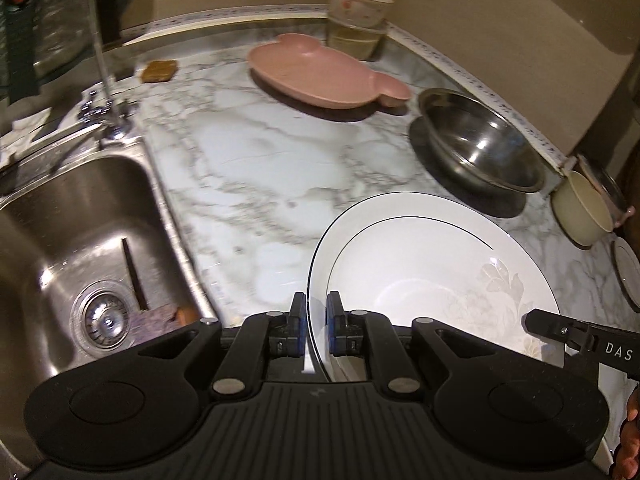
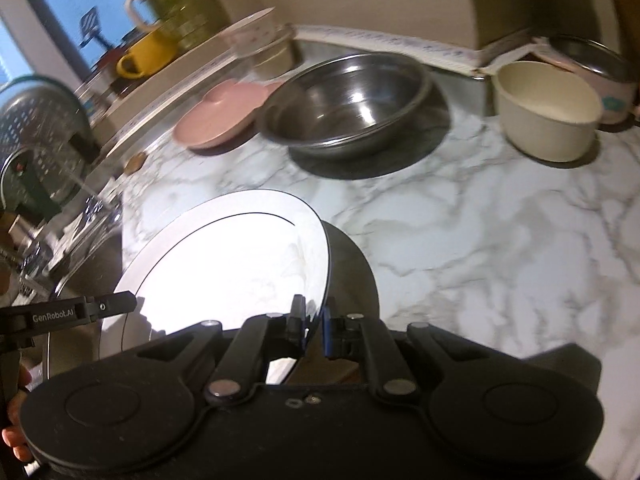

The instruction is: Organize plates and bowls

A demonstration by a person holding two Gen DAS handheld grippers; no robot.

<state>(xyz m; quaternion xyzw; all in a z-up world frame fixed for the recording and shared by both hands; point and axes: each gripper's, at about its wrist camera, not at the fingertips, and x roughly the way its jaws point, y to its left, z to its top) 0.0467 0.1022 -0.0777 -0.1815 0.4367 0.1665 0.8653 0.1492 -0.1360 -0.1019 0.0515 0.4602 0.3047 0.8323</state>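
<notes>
A large white plate (image 1: 432, 276) with a thin dark ring and a pale flower print is held above the marble counter (image 1: 256, 168). My left gripper (image 1: 316, 312) is shut on its left rim. My right gripper (image 2: 314, 316) is shut on its right rim; the plate (image 2: 224, 264) looks bright and tilted there. The right gripper's finger also shows in the left wrist view (image 1: 548, 324), and the left one in the right wrist view (image 2: 116, 304). A pink divided plate (image 1: 320, 72) and a steel bowl (image 1: 480, 140) lie further back on the counter.
A steel sink (image 1: 80, 240) with a tap (image 1: 100, 60) lies to the left. A cream pot (image 2: 548, 112) and a pink pan (image 2: 592, 68) stand at the right wall. Stacked bowls (image 1: 360, 12) sit at the back. A yellow mug (image 2: 148, 56) stands on the shelf.
</notes>
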